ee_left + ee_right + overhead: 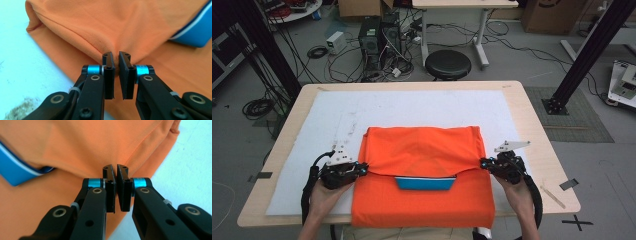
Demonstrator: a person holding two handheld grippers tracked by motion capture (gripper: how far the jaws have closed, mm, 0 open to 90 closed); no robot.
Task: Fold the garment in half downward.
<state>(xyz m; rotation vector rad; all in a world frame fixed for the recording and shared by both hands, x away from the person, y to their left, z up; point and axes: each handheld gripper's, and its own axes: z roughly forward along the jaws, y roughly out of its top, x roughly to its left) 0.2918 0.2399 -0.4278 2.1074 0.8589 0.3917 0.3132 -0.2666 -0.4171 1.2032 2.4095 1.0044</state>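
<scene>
Both tools' [362,168] [483,163] tips under shirt [422,150] fold

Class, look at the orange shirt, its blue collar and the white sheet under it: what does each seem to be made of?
Orange shirt: knit fabric, probably a matte polo weave; fine grain and soft folds show in the left gripper view.
Blue collar: seemingly a denser knit, white-striped.
White sheet: possibly foam board or paper; flat, matte, scuffed.
</scene>
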